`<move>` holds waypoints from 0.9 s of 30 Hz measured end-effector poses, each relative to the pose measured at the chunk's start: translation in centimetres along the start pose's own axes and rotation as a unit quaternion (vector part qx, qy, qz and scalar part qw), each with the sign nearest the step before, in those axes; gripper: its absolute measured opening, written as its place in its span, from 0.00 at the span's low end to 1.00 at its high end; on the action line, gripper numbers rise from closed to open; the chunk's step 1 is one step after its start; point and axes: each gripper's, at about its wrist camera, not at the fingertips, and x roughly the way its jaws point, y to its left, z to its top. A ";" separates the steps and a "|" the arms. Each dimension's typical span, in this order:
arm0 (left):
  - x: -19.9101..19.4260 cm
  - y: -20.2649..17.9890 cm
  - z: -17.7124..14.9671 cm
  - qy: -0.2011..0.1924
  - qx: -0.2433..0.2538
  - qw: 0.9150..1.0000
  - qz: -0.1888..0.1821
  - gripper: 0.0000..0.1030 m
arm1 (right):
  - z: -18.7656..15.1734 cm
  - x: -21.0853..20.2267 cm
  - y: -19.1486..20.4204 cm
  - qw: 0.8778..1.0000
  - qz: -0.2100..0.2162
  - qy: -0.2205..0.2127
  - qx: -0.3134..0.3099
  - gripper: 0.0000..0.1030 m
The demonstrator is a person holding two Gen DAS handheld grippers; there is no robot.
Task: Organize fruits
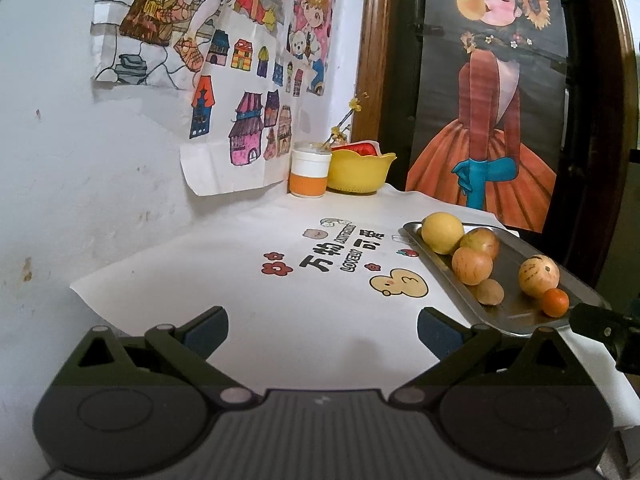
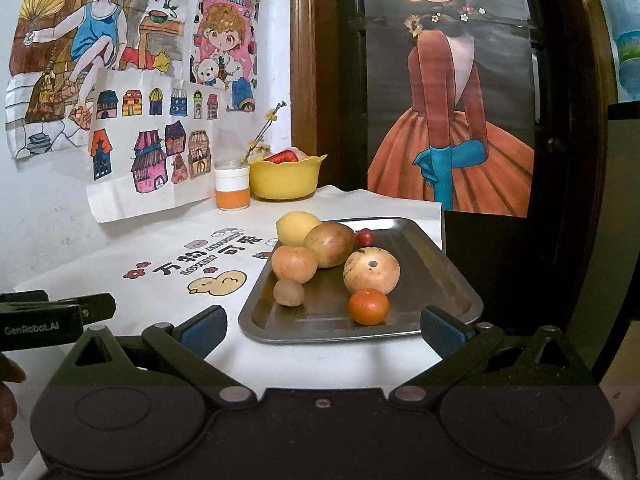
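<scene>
Seven fruits are gathered on a metal tray (image 2: pixel 432 280) at the tabletop's (image 1: pixel 256 312) right edge; the small red fruit (image 2: pixel 364 236) is seen only from the right wrist. The left gripper (image 1: pixel 322 330) and right gripper (image 2: pixel 323 330) are held empty, jaws spread, above open printed paper (image 1: pixel 224 248).

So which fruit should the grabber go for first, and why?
Probably the small orange: ease the right gripper forward and close on it. Both grippers are open and empty, and the orange sits alone at the near edge of the tray, right ahead of the fingers, while the other fruits crowd together further back.
</scene>
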 end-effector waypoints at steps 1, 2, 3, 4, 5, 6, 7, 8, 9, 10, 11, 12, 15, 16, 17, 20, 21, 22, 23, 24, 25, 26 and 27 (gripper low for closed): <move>-0.1 0.0 0.0 -0.002 0.001 1.000 0.000 1.00 | -0.1 -0.1 0.0 1.000 0.000 -0.001 0.000 0.99; -0.1 0.0 -0.1 -0.002 0.001 1.000 -0.001 1.00 | -0.1 -0.1 0.1 1.000 0.001 -0.001 0.000 0.99; -0.1 0.0 -0.1 -0.001 0.002 1.000 -0.001 1.00 | -0.1 -0.1 0.1 1.000 0.001 -0.001 0.000 0.99; -0.1 0.0 -0.2 -0.001 0.001 1.000 -0.001 1.00 | -0.1 -0.1 0.1 1.000 0.001 0.000 0.000 0.99; -0.2 0.0 -0.2 0.000 0.001 1.000 -0.001 1.00 | -0.2 -0.1 0.1 1.000 0.001 0.000 0.001 0.99; -0.2 0.0 -0.3 0.000 0.001 1.000 -0.001 1.00 | -0.2 -0.1 0.1 1.000 0.002 0.001 0.002 0.99; -0.2 0.1 -0.3 0.001 0.002 1.000 -0.001 1.00 | -0.2 -0.1 0.1 1.000 0.001 0.001 0.001 0.99; -0.2 0.1 -0.3 0.001 0.002 1.000 0.000 1.00 | -0.2 -0.1 0.2 1.000 0.001 0.002 0.002 0.99; -0.2 0.1 -0.4 0.002 0.002 1.000 0.000 1.00 | -0.3 -0.1 0.3 1.000 0.001 0.003 0.002 0.99; -0.2 0.1 -0.4 0.002 0.002 1.000 0.000 1.00 | -0.3 0.0 0.3 1.000 0.002 0.005 0.002 0.99; -0.2 0.1 -0.4 0.002 0.002 1.000 0.000 1.00 | -0.4 0.0 0.4 1.000 0.003 0.007 0.002 0.99; -0.2 0.1 -0.4 0.002 0.002 1.000 0.000 1.00 | -0.4 0.1 0.4 1.000 0.003 0.009 0.003 0.99; -0.2 0.1 -0.4 0.002 0.001 1.000 0.000 1.00 | -0.5 0.3 0.5 1.000 0.004 0.013 0.003 0.99; -0.2 0.1 -0.4 0.002 0.001 1.000 0.000 1.00 | -0.5 0.3 0.6 1.000 0.004 0.014 0.002 0.99; -0.2 0.1 -0.4 0.002 0.001 1.000 0.000 1.00 | -0.5 0.3 0.6 1.000 0.004 0.014 0.002 0.99; -0.3 0.1 -0.5 0.004 0.000 1.000 0.000 1.00 | -0.5 0.4 0.7 1.000 0.003 0.014 0.002 0.99; -0.3 0.2 -0.5 0.004 0.000 1.000 0.000 1.00 | -0.5 0.3 0.6 1.000 0.004 0.014 0.003 0.99; -0.3 0.2 -0.5 0.004 0.001 1.000 0.000 1.00 | -0.5 0.3 0.6 1.000 0.004 0.014 0.003 0.99; -0.3 0.2 -0.5 0.004 0.002 1.000 -0.001 1.00 | -0.5 0.3 0.7 1.000 0.004 0.014 0.003 0.99; -0.3 0.2 -0.5 0.004 0.003 1.000 -0.001 1.00 | -0.5 0.3 0.6 1.000 0.004 0.013 0.003 0.99; -0.3 0.1 -0.5 0.003 0.004 1.000 0.000 1.00 | -0.6 0.3 0.7 1.000 0.003 0.013 0.003 0.99; -0.3 0.1 -0.5 0.003 0.004 1.000 0.000 1.00 | -0.6 0.3 0.6 1.000 0.004 0.013 0.003 0.99; -0.3 0.1 -0.5 0.003 0.004 1.000 -0.001 1.00 | -0.6 0.3 0.6 1.000 0.004 0.013 0.002 0.99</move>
